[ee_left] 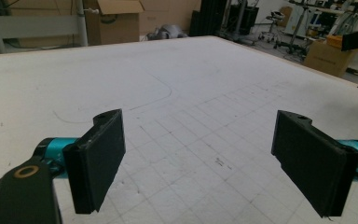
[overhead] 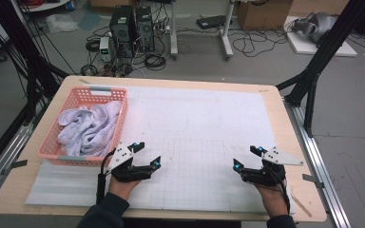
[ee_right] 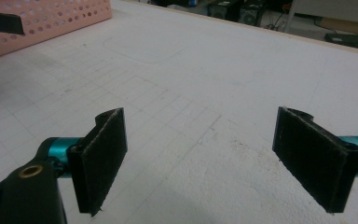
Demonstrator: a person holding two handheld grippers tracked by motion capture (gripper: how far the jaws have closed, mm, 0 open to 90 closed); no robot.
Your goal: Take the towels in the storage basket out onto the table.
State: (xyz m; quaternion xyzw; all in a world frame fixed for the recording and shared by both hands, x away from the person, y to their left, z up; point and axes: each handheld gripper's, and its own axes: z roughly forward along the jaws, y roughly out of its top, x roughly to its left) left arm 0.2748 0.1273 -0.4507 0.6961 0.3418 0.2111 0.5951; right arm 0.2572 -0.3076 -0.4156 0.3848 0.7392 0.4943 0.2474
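A pink plastic basket (overhead: 78, 97) full of white cloths (overhead: 92, 126) stands at the left of the table. My left gripper (overhead: 148, 154) rests low over the white gridded mat (overhead: 199, 128), just right of the basket's near corner, jaws wide apart with nothing between them. In the left gripper view its pads (ee_left: 98, 158) frame bare mat. My right gripper (overhead: 246, 156) sits near the front right of the mat, also open and holding nothing; its pads (ee_right: 100, 156) frame bare mat too. The basket (ee_right: 46, 21) shows far left in the right gripper view.
The wooden table edge (overhead: 285, 114) runs around the mat. Beyond the table lie computer towers (overhead: 133, 28), cables and cardboard boxes (overhead: 264, 13) on the floor. Black frame posts (overhead: 313, 71) stand at the right. A pencil-drawn outline (overhead: 168, 121) marks the mat's middle.
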